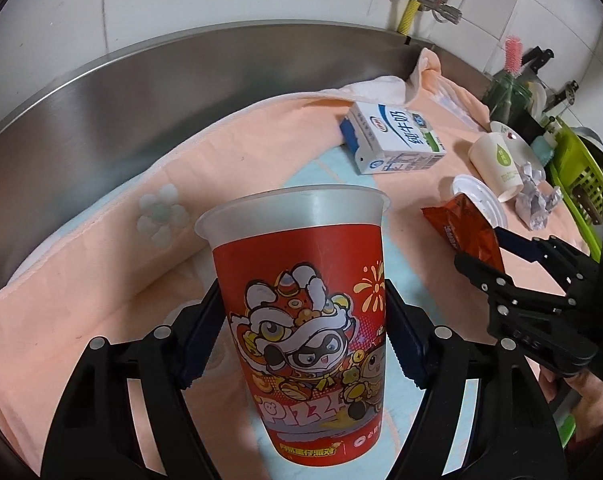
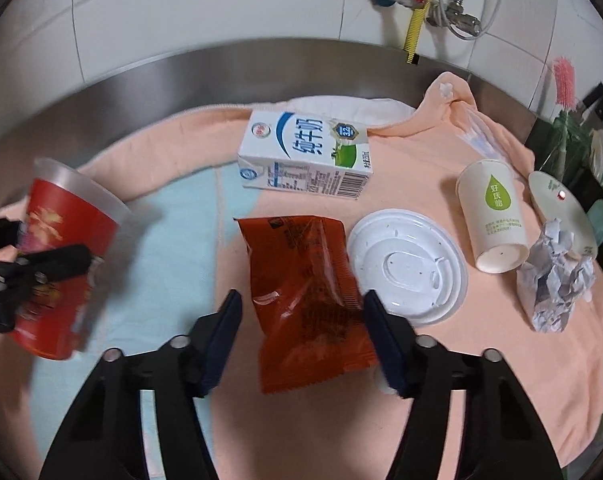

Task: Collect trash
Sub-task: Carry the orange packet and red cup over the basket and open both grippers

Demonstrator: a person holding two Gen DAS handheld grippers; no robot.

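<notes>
My left gripper [image 1: 301, 344] is clamped on the tall red paper cup with the lion-dance cartoon and frosted plastic rim [image 1: 301, 312]; both blue pads press its sides around mid-height and the cup stands upright between them, lifted in front of the peach and pale-blue towel [image 1: 101, 272]. From the right wrist camera that cup [image 2: 65, 264] appears at the far left, tilted and blurred, with the black fingers of the left gripper [image 2: 41, 272] across it.

My right gripper [image 2: 301, 332] stands wide open, with its blue pads on either side of the crinkled orange-red foil snack wrapper [image 2: 305, 292]. The right pad sits at the wrapper's edge, while a gap shows between the left pad and the foil, so nothing is pinched. I cannot tell whether the wrapper rests fully on the towel [image 2: 441, 380].

Just to the right of the wrapper lies a white round plastic cup lid [image 2: 409, 268], flat on the cloth. Beyond it a white paper cup with a green drop logo [image 2: 493, 216] lies on its side, and a crumpled ball of white paper [image 2: 553, 280] sits beside its base. Behind the wrapper, a white and blue milk carton [image 2: 305, 156] lies flat. The towel covers a stainless steel counter [image 2: 141, 92] that backs onto a white tiled wall [image 2: 201, 8] with a yellow hose and valves [image 2: 421, 4].
</notes>
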